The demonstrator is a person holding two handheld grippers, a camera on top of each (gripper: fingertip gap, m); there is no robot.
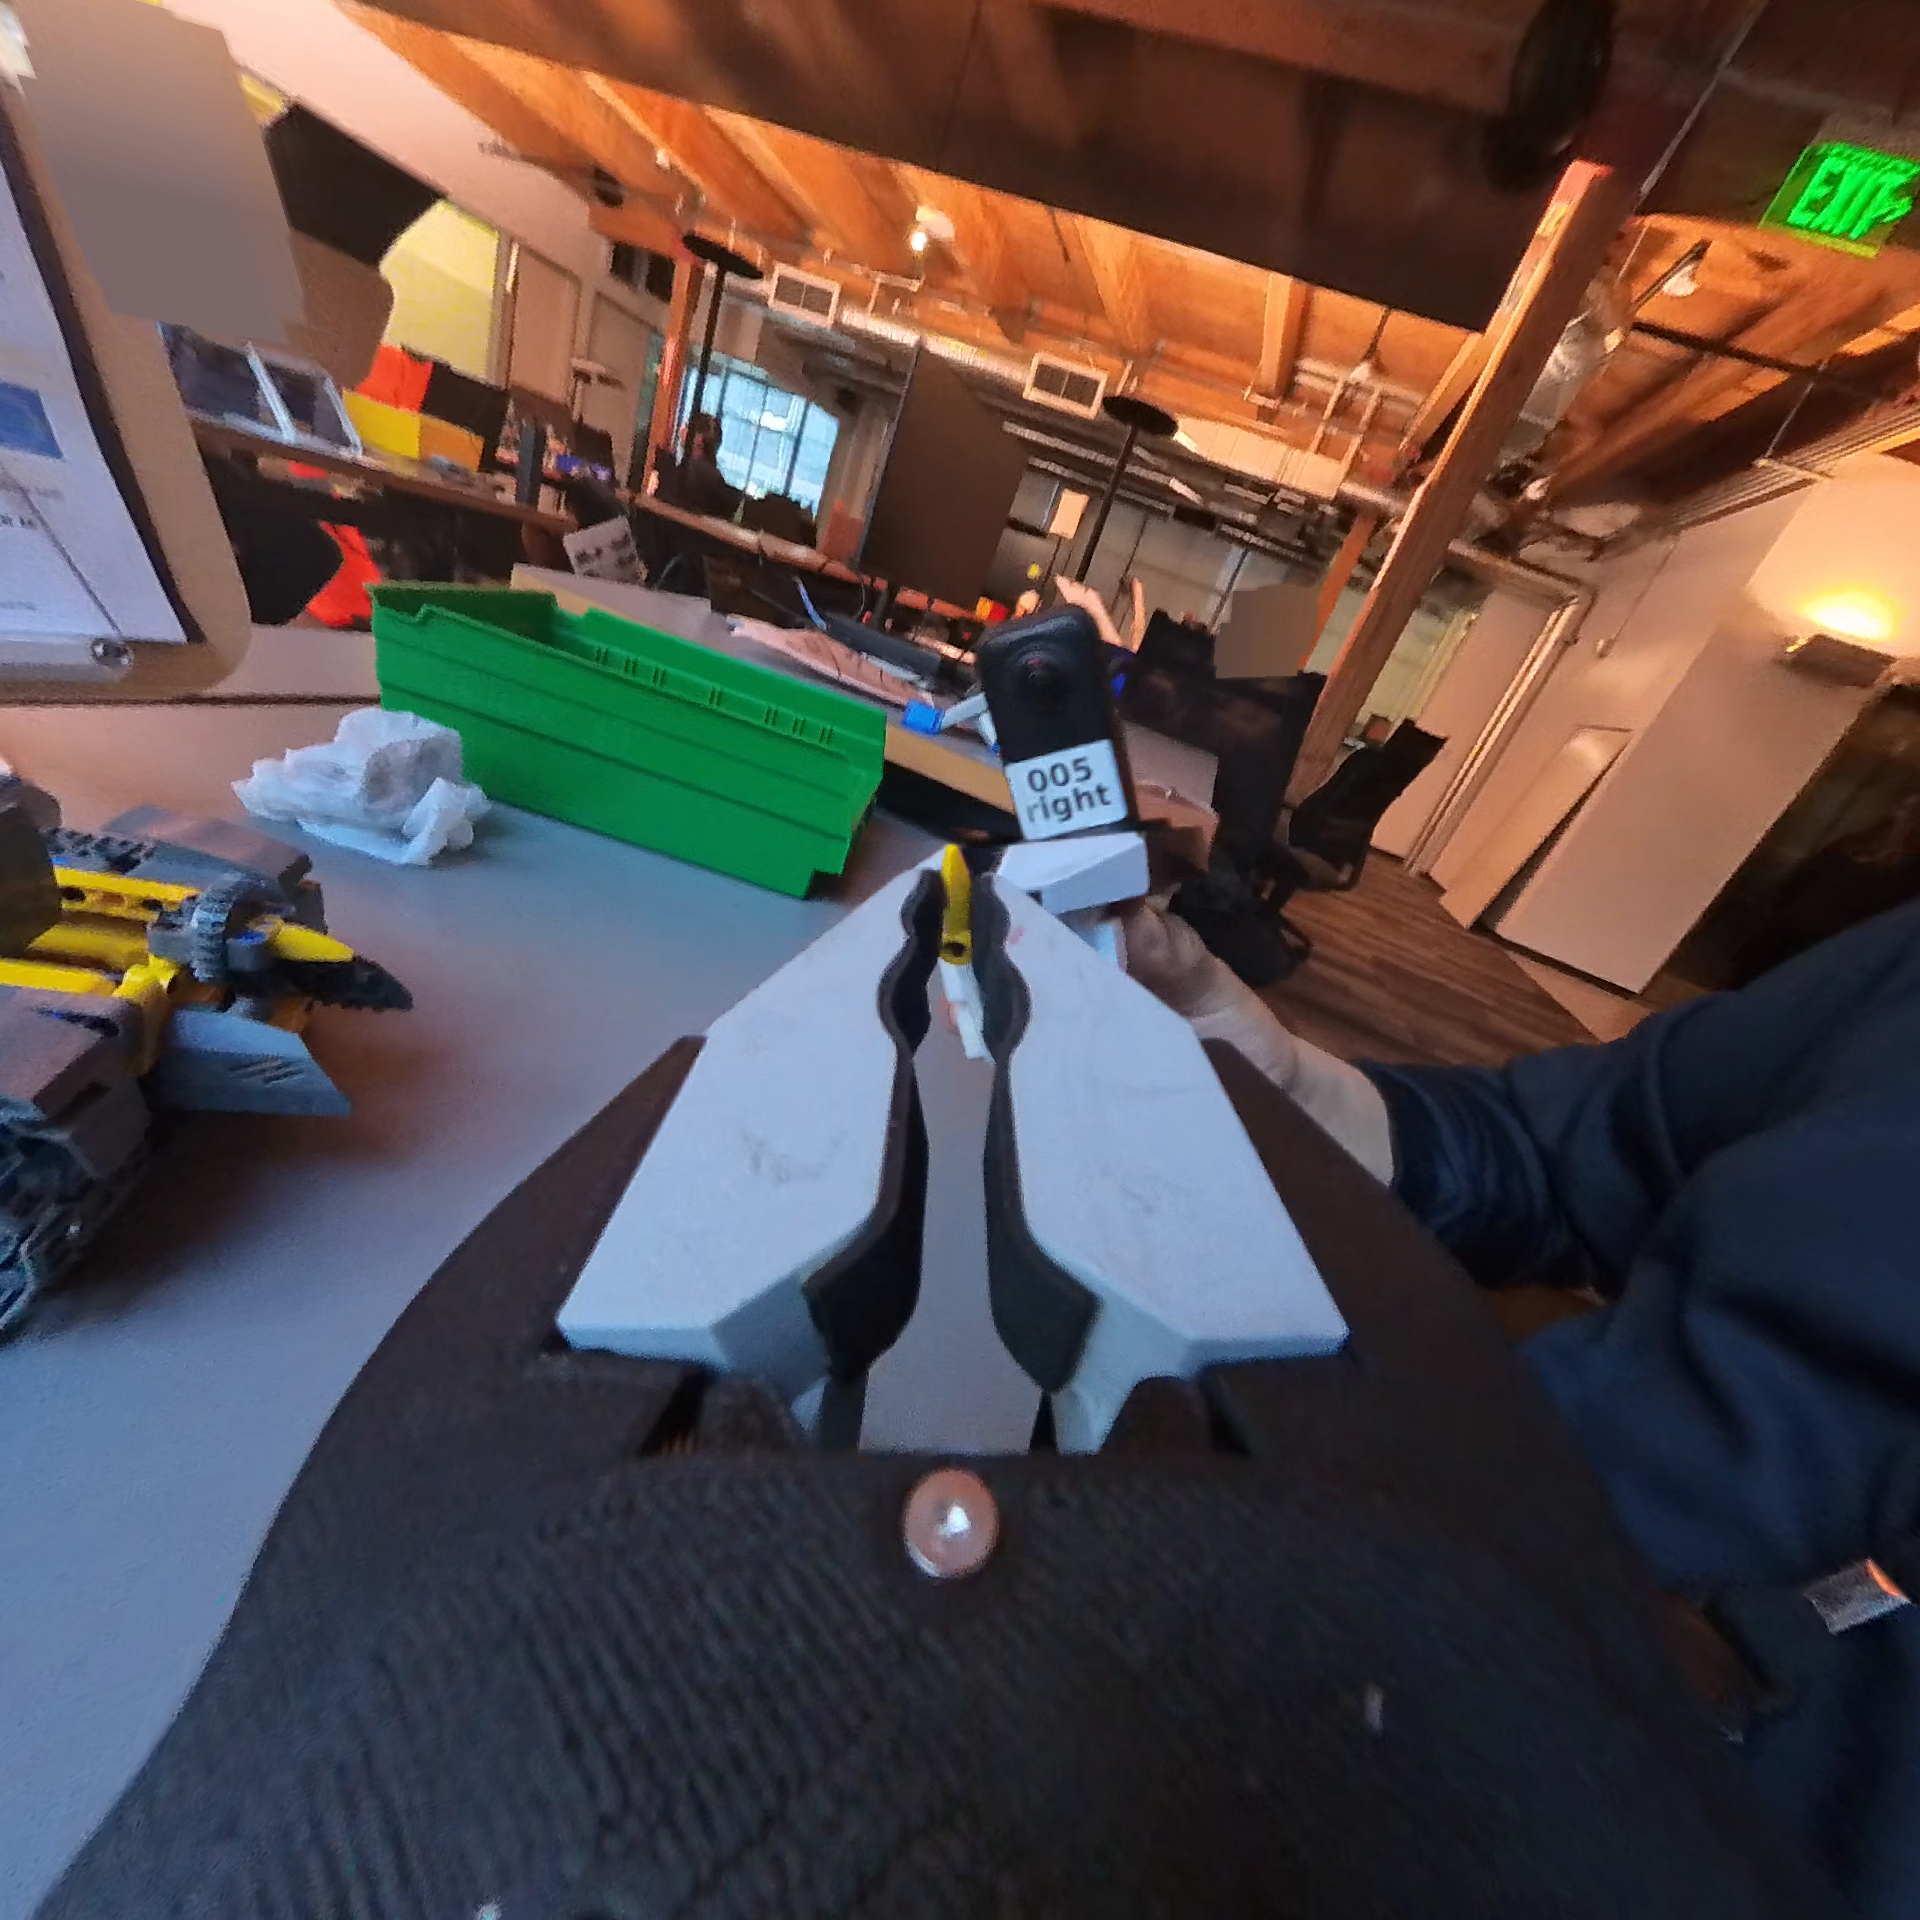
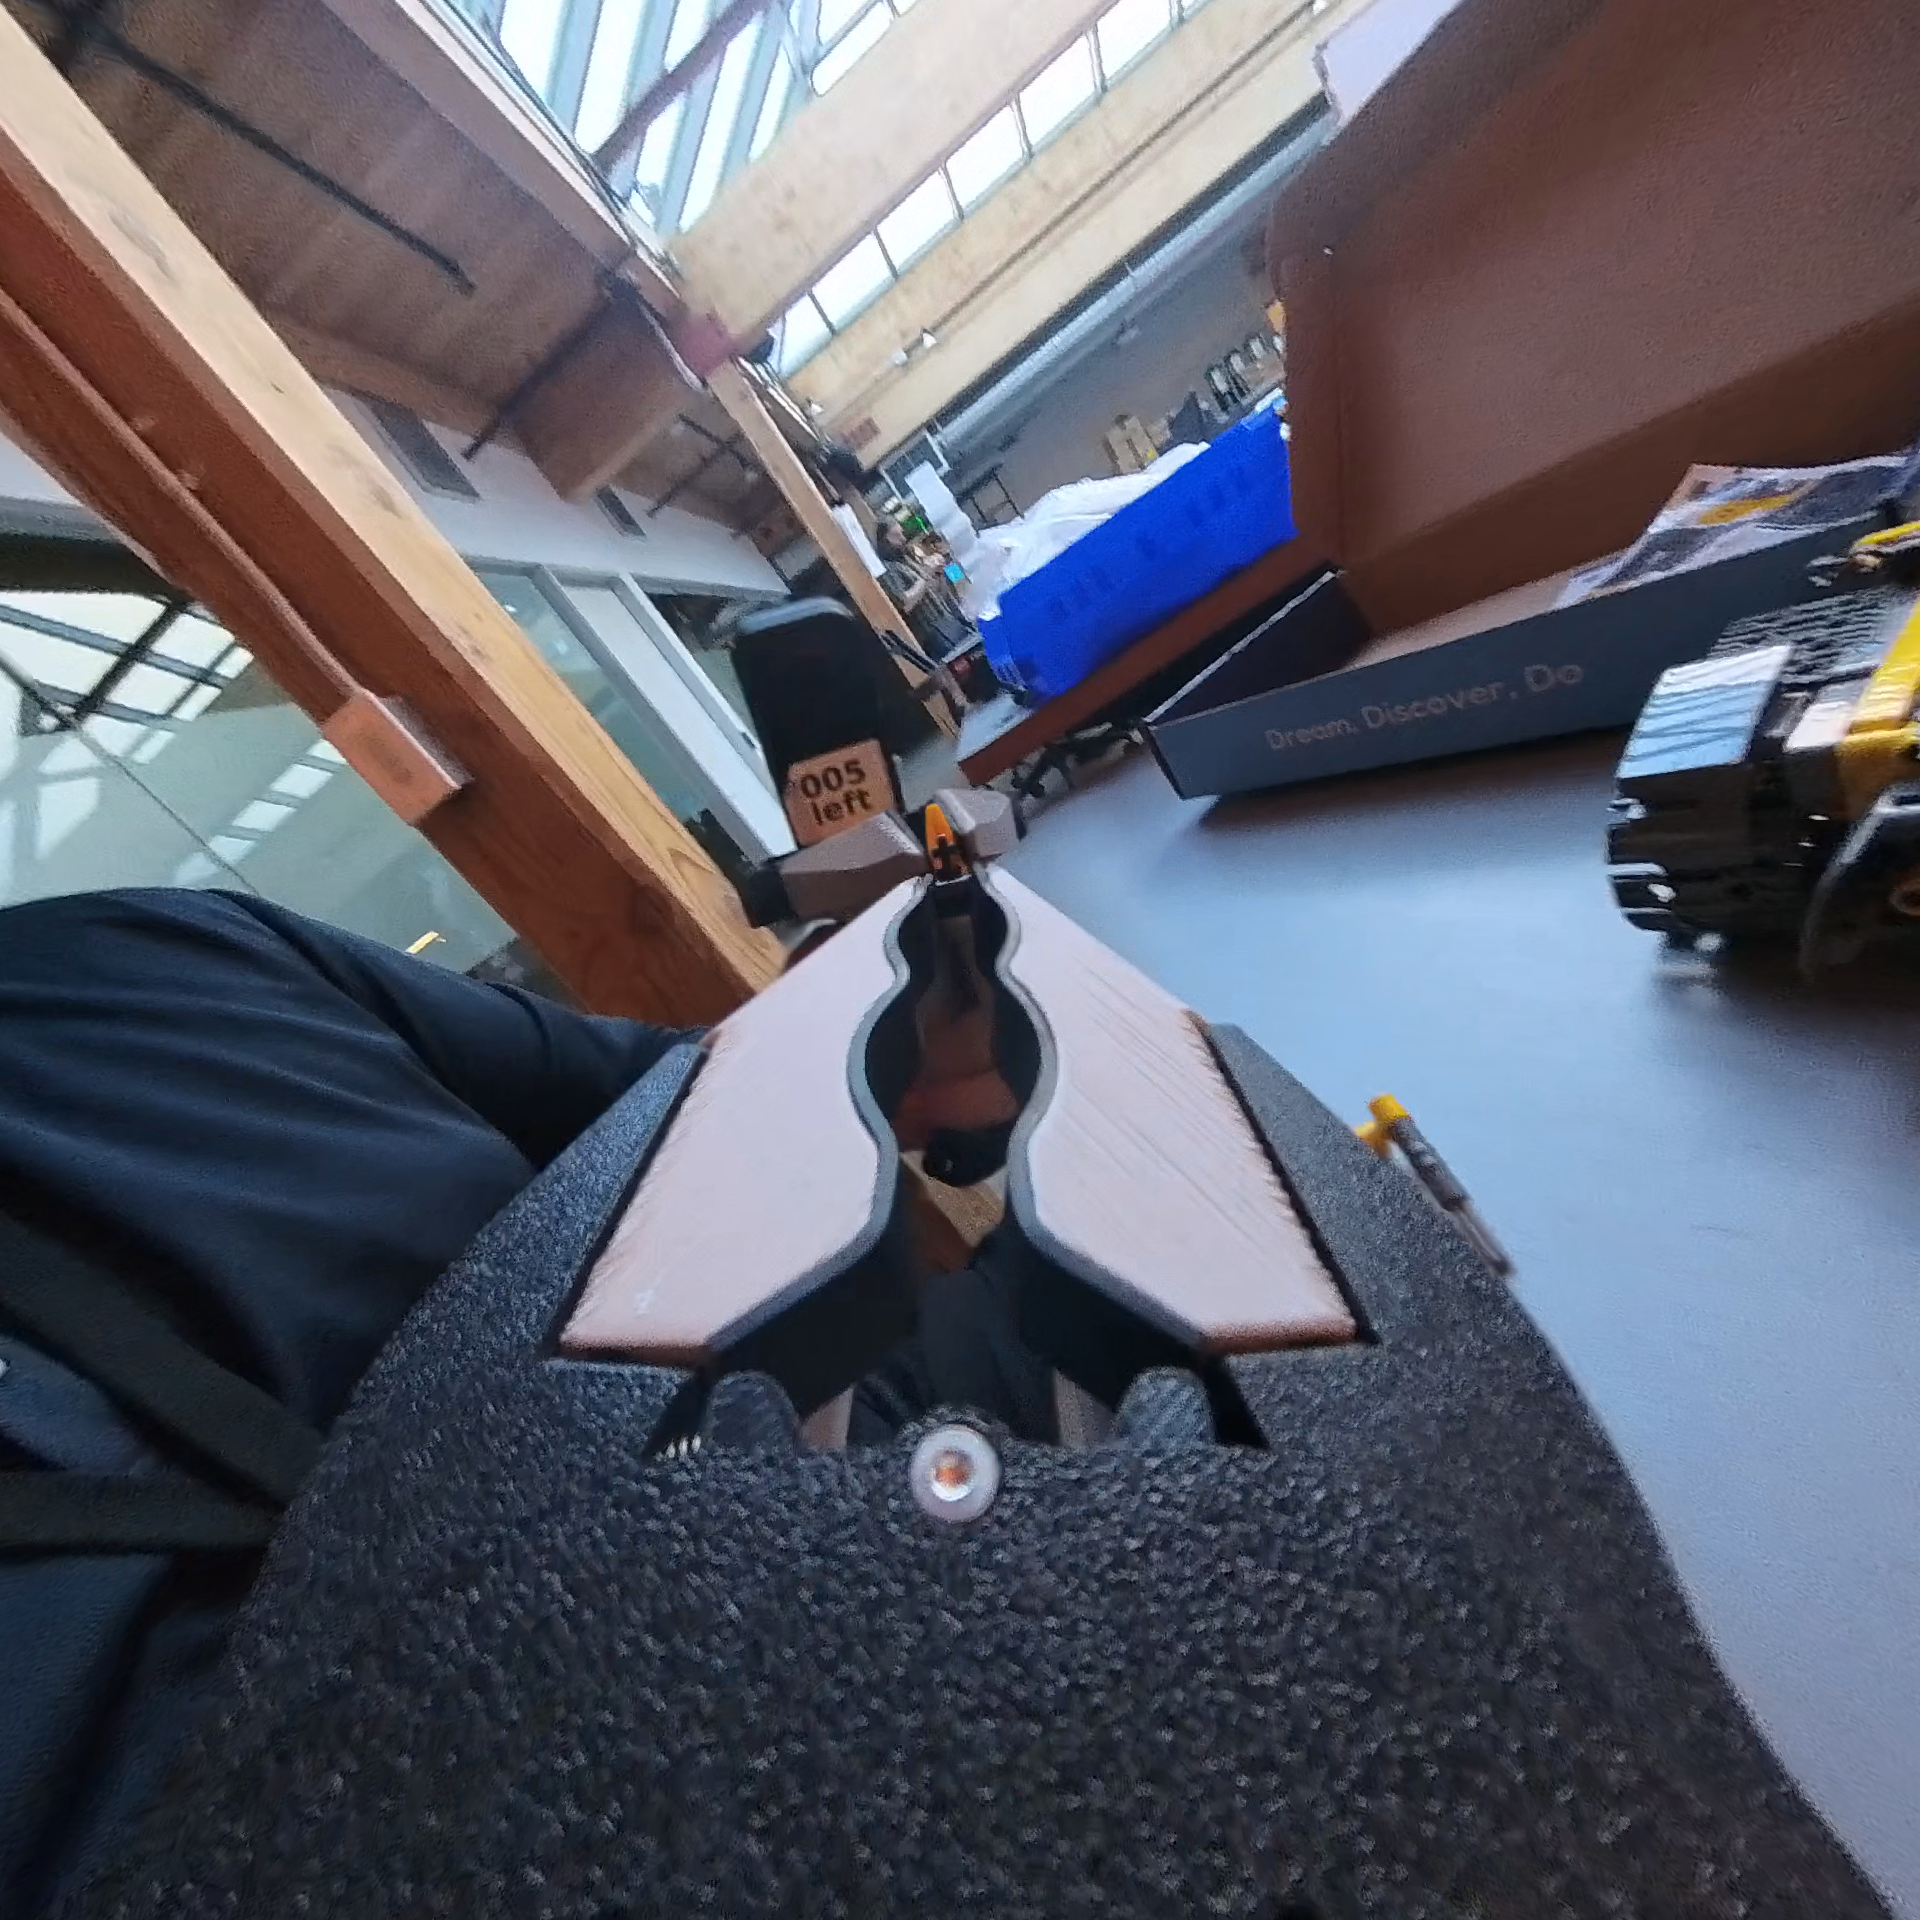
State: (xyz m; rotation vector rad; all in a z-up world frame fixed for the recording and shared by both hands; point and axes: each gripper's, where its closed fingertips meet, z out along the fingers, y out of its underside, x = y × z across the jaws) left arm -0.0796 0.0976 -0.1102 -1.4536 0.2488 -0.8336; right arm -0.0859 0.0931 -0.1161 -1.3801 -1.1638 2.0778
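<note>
My left gripper (image 1: 954,896) is shut on a small yellow pointed piece (image 1: 955,902) with a black part at its base, held in the air above the grey table (image 1: 499,1091). My right gripper (image 2: 941,883) is shut tip to tip against it; its tips meet at the black end of the same yellow piece (image 2: 937,831). In the left wrist view the right gripper's white fingers (image 1: 1086,873) show just beyond my fingertips, with a hand (image 1: 1195,977) behind them. In the right wrist view the left gripper's fingers (image 2: 847,868) flank the piece.
A yellow, grey and black brick-built tracked vehicle (image 1: 156,997) stands on the table, also in the right wrist view (image 2: 1777,790). Behind lie a crumpled white plastic bag (image 1: 364,779), a green bin (image 1: 634,727), a flat blue-grey box (image 2: 1455,696) and a small loose yellow-grey part (image 2: 1423,1164). Only a small space, under 4 cm, lies between the two pairs of fingers.
</note>
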